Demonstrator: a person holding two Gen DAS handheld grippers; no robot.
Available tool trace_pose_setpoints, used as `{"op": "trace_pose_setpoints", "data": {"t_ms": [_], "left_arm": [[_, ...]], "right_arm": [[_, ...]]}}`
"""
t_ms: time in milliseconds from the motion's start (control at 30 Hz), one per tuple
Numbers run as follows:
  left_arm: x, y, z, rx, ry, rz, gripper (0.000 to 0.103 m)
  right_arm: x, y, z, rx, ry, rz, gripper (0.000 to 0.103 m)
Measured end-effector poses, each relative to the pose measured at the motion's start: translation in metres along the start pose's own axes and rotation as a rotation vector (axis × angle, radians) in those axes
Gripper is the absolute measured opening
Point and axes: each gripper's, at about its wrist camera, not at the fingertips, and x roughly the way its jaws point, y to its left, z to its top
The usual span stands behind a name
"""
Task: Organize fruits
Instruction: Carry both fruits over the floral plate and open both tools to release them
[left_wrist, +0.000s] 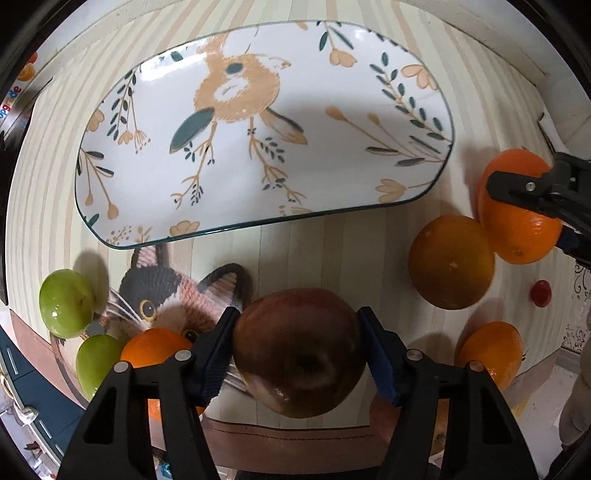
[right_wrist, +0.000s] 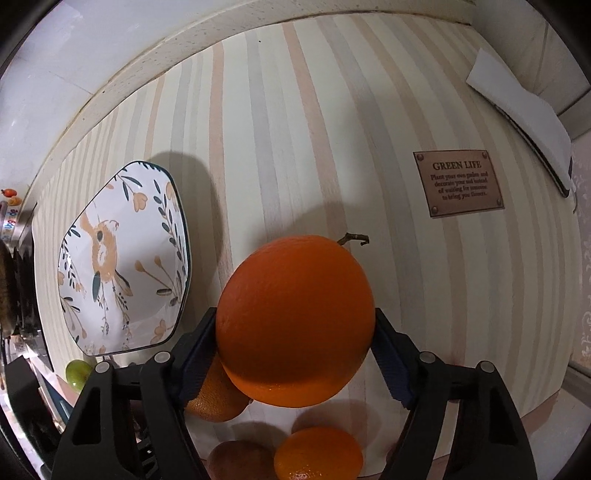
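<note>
Striped counter (left_wrist: 332, 251) beside the plate (left_wrist: 258, 122): left gripper (left_wrist: 299, 354) fingers seemingly pinch a red apple (left_wrist: 299, 350), right gripper (right_wrist: 295, 354) fingers flank an orange (right_wrist: 295, 317); either round fruit could slip and roll.

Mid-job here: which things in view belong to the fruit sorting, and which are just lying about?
For the job:
- bird-pattern plate
- red apple, between left hand-held gripper pads
- orange, between right hand-held gripper pads
- second orange
- green fruits

Lying about:
- cat-print mat
- "GREEN LIFE" plaque
- small red fruit
</note>
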Motion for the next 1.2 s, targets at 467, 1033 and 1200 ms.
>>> {"op": "trace_pose_setpoints", "data": {"t_ms": [467, 1033, 1200], "left_arm": [[-0.134, 0.028, 0.023, -0.036, -0.155, -0.138, 0.062], [-0.034, 0.089, 0.134, -0.168, 0.030, -0.163, 0.062], [-0.020, 0.091, 0.142, -0.180, 0.083, -0.188, 0.062]], "right_arm": [[-0.065, 0.057, -0.004, -0.153, -0.061, 0.134, 0.079], [0.005, 0.160, 0.055, -0.371, 0.033, 0.060, 0.079], [0.019, 0.165, 0.065, -0.394, 0.072, 0.051, 0.080]]}}
